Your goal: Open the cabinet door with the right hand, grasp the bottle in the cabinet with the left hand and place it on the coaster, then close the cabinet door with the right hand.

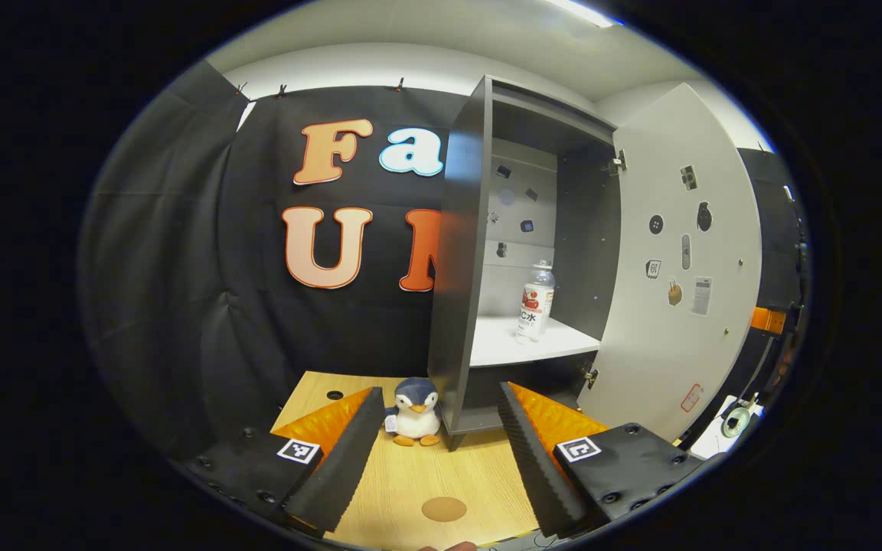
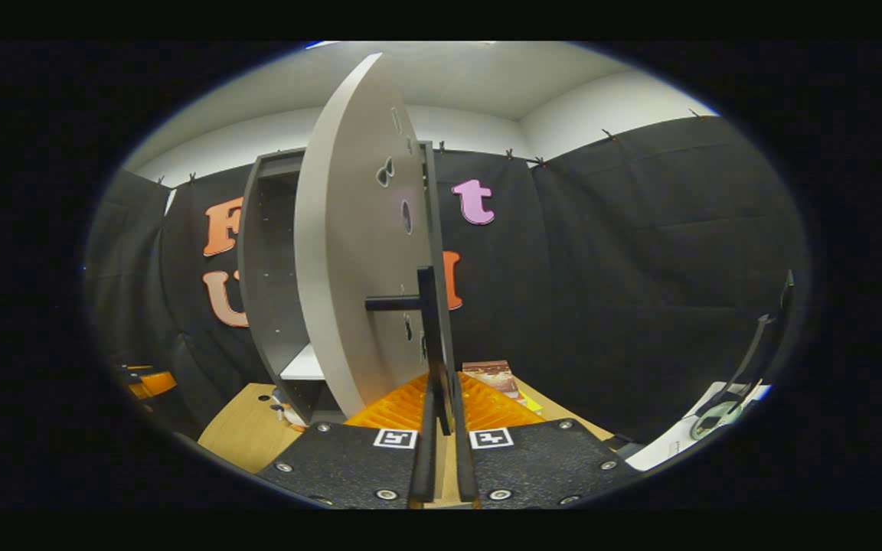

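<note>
I'm working in a booth hung with black cloth under a pale ceiling, with a light wooden table point(image 1: 410, 474) running under my left gripper. Straight ahead of that gripper stands the dark cabinet point(image 1: 456, 252), and its pale cabinet door point(image 1: 678, 306) is swung wide open, up and to the right of my left fingers. So I judge the first step done: the door is open. What is left, as I read it, is the grasp, the carry to the coaster and the closing.

The bottle point(image 1: 535, 301) stands upright on the white shelf point(image 1: 517, 344) inside the cabinet, ahead of and above the left gripper point(image 1: 441, 459), well apart from it and untouched. The left gripper's fingers are spread wide with nothing between them. The round brown coaster point(image 1: 443, 508) lies bare on the table, low between those fingers. A small plush penguin point(image 1: 417, 412) sits just ahead, a little to the left, by the cabinet's foot.

In the right gripper view, the right gripper point(image 2: 441, 451) has its fingers drawn close together on the dark handle point(image 2: 427, 321) of the door, so I take it to be clamped on the handle, holding the door open edge-on in front of me.

As for writing, the bottle carries a white and red label and the door bears several small stickers, but all of it is too small for me to make out
</note>
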`<state>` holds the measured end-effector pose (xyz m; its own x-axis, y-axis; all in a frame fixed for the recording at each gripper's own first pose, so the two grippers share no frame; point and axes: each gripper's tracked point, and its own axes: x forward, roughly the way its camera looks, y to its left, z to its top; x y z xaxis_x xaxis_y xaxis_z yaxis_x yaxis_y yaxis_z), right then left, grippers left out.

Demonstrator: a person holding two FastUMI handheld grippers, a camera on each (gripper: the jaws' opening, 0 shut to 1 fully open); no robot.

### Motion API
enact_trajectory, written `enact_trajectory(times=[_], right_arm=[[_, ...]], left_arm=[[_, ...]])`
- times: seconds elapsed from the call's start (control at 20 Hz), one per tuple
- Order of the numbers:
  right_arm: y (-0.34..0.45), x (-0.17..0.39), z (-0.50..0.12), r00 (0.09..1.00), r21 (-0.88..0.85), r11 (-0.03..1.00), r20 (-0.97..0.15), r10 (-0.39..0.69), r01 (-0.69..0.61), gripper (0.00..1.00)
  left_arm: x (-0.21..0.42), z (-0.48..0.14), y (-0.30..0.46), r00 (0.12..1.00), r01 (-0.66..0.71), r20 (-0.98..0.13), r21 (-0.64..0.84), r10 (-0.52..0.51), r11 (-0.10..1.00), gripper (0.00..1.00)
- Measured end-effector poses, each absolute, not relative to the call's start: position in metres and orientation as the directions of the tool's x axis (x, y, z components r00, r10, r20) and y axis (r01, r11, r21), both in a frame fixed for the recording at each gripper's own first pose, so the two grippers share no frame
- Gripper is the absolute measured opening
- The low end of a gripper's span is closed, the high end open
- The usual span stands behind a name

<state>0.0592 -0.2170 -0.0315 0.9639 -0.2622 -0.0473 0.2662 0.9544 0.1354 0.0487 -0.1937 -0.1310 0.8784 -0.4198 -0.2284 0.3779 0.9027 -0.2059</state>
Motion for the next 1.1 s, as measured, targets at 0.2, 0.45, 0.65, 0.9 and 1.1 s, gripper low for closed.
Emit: enact_trajectory(times=[0.2,0.45,0.65,0.9,1.1], right_arm=[[-0.238,0.056,-0.031,0.974,0.130,0.965,-0.016,-0.227,0.227,0.00],[-0.256,0.053,-0.032,0.987,0.142,0.977,-0.006,-0.159,0.158,0.14],[-0.277,0.052,-0.036,0.992,0.154,0.981,0.004,-0.123,0.121,0.00],[-0.287,0.054,-0.036,0.996,0.155,0.984,0.009,-0.086,0.083,0.00],[-0.292,0.054,-0.037,0.998,0.153,0.986,0.012,-0.069,0.066,0.04]], left_arm=[[0.054,-0.136,-0.204,0.876,0.376,-0.241,-0.202,-0.418,0.904,0.97],[0.060,-0.142,-0.218,0.868,0.374,-0.259,-0.218,-0.423,0.901,0.99],[0.064,-0.143,-0.227,0.867,0.378,-0.258,-0.216,-0.426,0.900,0.97],[0.069,-0.145,-0.239,0.865,0.383,-0.259,-0.211,-0.429,0.899,0.97],[0.077,-0.144,-0.253,0.867,0.391,-0.246,-0.203,-0.434,0.898,0.99]])
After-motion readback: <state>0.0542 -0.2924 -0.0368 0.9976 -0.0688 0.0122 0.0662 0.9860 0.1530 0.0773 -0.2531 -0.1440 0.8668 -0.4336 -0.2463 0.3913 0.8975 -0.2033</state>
